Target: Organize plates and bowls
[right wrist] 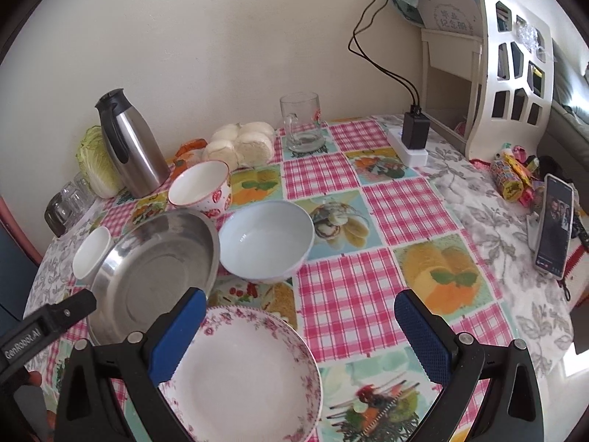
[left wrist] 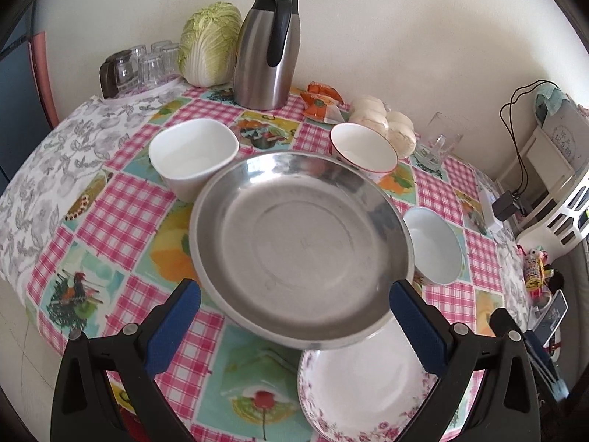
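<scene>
Plates sit at the table's near edge: a steel plate tilted, its rim resting on the floral plate. Three bowls stand behind, apart. The left gripper gapes wide around the steel plate, gripping nothing; the right gripper hangs wide open, empty, over the floral plate.

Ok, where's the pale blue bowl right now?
The pale blue bowl sits mid-table in the right wrist view, just right of the steel plate and beyond the floral plate.
</scene>
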`<state>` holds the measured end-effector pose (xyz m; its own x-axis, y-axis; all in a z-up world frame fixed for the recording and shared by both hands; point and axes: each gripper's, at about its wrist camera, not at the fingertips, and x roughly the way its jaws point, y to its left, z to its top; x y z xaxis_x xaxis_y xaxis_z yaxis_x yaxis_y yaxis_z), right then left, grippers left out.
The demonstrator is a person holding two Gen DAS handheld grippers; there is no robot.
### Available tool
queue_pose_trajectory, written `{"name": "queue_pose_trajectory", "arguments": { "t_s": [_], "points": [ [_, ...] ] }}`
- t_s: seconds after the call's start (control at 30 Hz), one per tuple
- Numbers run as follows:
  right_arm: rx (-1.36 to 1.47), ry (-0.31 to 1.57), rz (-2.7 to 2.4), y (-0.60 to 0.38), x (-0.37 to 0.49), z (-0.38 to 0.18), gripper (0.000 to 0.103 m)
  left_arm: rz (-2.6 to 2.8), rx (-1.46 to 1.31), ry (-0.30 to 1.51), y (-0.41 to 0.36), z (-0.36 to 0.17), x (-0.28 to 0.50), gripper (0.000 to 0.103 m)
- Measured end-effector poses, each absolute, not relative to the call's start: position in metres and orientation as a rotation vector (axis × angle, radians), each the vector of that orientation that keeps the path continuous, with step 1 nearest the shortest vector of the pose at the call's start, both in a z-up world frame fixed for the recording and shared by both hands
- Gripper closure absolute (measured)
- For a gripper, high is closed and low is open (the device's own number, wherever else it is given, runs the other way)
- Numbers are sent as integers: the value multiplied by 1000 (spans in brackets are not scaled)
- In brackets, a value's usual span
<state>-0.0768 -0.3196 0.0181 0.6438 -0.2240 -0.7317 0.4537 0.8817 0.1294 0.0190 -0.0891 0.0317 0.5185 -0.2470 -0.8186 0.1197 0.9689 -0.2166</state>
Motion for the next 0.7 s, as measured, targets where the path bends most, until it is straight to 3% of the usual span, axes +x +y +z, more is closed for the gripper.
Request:
{"name": "queue_pose_trajectory", "arguments": {
  "t_s": [0.33, 0.7],
  "points": [
    [439, 914, -414, -336, -81, -26, 0, -291, -116, 1114, -108, 10, 0, 2],
    [532, 965, -380, -337, -87, -55, 7, -299, -76, 1231, -123, -22, -11, 19]
  ]
}}
